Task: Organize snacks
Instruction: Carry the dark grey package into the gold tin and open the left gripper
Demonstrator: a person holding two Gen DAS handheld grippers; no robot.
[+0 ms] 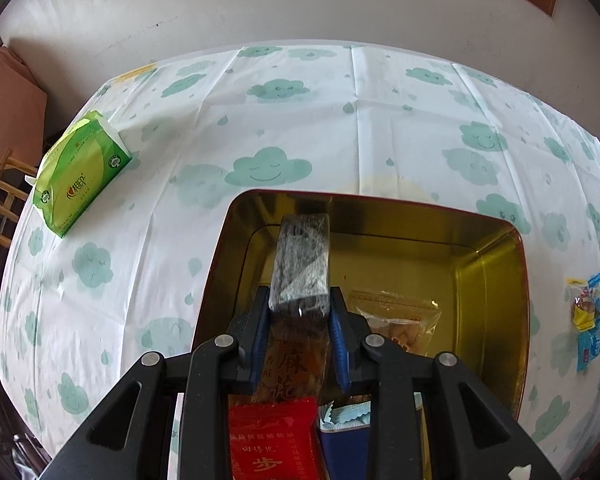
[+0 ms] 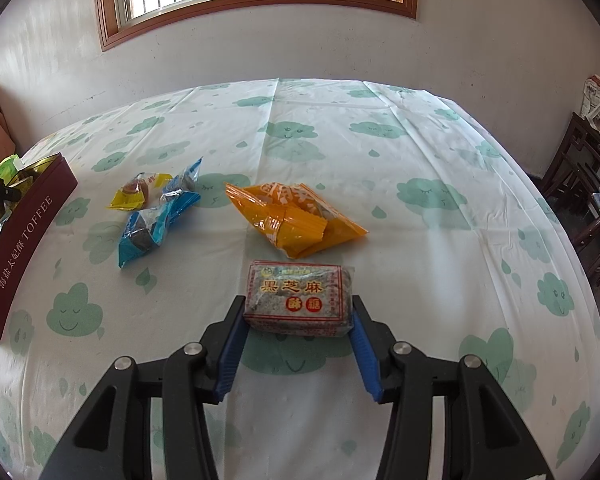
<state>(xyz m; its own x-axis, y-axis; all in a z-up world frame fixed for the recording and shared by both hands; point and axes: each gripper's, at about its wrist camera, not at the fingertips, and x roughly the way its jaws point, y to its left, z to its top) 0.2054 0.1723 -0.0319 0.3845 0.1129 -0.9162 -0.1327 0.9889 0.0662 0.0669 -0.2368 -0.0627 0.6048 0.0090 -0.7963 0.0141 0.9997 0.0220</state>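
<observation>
My left gripper point(image 1: 300, 312) was over the tin point(image 1: 496, 264), jaws narrow, w/ a dark sesame bar point(image 1: 300, 264) standing on end between the blue pads point(image 1: 262, 332). The pads sat right against its sides, but I couldn't tell if they were pressing or just letting go; I'd judge it was being set down inside. Already in the tin, as far as I could see: a clear-wrapped pack w/ brown printing point(image 1: 296, 364) under the bar, a red packet point(image 1: 274, 440) and a blue one point(image 1: 344, 440) at the near edge, plus a clear bag w/ pale cookies point(image 1: 396, 320) on the gold floor. So roughly half done, by my guess. My right gripper point(image 2: 298, 312) was low at the tablecloth point(image 2: 440, 208), jaws medium-wide, around a black sesame brick point(image 2: 300, 300); pads at both its ends, touching or v. close, the brick apparently lying on the cloth. Not lifted yet, I'd say. Left out on the cloth beyond it: an orange bag point(image 2: 296, 216), a blue packet point(image 2: 156, 224) and a small yellow one point(image 2: 138, 192), all well apart from the tin, whose red wall showed at far left. A green tissue pack point(image 1: 80, 172) lay off to the side, prob. not a snack.
</observation>
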